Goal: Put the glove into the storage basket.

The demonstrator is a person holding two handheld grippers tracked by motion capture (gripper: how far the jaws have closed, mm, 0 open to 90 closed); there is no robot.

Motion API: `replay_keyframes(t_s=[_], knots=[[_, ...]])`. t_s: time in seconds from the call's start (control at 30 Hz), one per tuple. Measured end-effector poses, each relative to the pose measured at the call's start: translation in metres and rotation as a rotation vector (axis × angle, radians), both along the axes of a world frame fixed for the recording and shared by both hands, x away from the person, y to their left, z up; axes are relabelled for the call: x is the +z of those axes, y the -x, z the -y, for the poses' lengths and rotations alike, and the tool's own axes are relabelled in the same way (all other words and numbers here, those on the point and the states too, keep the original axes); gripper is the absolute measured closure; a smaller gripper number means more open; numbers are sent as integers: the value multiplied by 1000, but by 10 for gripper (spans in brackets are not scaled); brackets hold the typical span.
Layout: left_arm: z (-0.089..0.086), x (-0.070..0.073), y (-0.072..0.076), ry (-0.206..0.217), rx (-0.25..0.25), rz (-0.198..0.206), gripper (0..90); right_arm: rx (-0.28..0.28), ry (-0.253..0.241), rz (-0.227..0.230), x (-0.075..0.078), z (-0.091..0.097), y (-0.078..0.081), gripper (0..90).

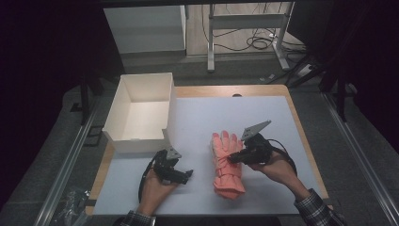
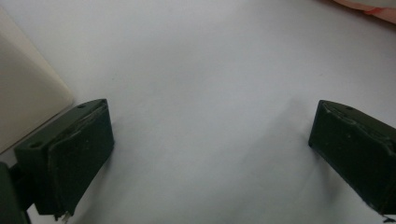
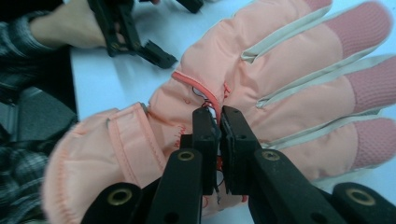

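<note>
From the high view, a padded salmon-pink glove (image 1: 227,165) lies flat on the pale surface (image 1: 263,122), cuff toward the person and fingers pointing away, right of centre. The right gripper (image 1: 231,159), black with a grey three-cornered plate on top, comes in from the right and meets the glove at its middle. The left gripper (image 1: 189,173) rests on the surface just left of the glove, apart from it, near the front corner of an open white cardboard box (image 1: 123,101) with straight walls.

In the left gripper view the two blocky black jaws stand wide apart with bare matte surface (image 2: 201,93) between them. A rounded cream corner of the box (image 2: 28,98) sits at the left, and a sliver of the glove (image 2: 369,6) shows at the top right.

In the right gripper view the jaws are drawn together on a thin orange cord loop (image 3: 205,95) sewn to the back of the glove (image 3: 289,79), pinching it near their tips. The glove's shell is smooth quilted fabric with cream piping between the fingers and ribbed, darker pink knit fingertips; a strap crosses the wrist. The left gripper (image 3: 163,51) and its hand (image 3: 60,28) lie farther off on the surface.
</note>
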State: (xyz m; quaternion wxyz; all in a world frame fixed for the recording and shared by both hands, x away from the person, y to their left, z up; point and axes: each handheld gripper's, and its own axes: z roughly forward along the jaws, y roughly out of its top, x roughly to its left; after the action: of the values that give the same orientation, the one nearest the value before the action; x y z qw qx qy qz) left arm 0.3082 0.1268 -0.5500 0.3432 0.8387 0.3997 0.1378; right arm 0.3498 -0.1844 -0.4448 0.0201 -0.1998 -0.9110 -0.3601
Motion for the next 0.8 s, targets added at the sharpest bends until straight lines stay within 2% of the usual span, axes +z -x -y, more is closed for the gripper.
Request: replay_keyframes(t_s=[0.1, 0.23, 0.27, 0.4, 0.5, 0.67, 0.8], knots=[[0, 0, 0, -2, -1, 1, 0, -30, 29, 38, -9, -3, -1, 827], [0, 0, 0, -5, -4, 4, 0, -57, 14, 8, -21, -3, -1, 805], [0, 0, 0, -4, -3, 4, 0, -61, 10, 11, -21, -3, 0, 786], [0, 0, 0, -3, -3, 4, 0, -78, -4, 32, -15, 1, 2, 608], [0, 0, 0, -4, -3, 4, 0, -93, -27, 43, -9, 9, 3, 560], [0, 0, 0, 1, 1, 5, 0, -145, -68, 75, -4, 30, 5, 555], [0, 0, 0, -3, -1, 2, 0, -173, -66, 99, -12, 47, 11, 595]])
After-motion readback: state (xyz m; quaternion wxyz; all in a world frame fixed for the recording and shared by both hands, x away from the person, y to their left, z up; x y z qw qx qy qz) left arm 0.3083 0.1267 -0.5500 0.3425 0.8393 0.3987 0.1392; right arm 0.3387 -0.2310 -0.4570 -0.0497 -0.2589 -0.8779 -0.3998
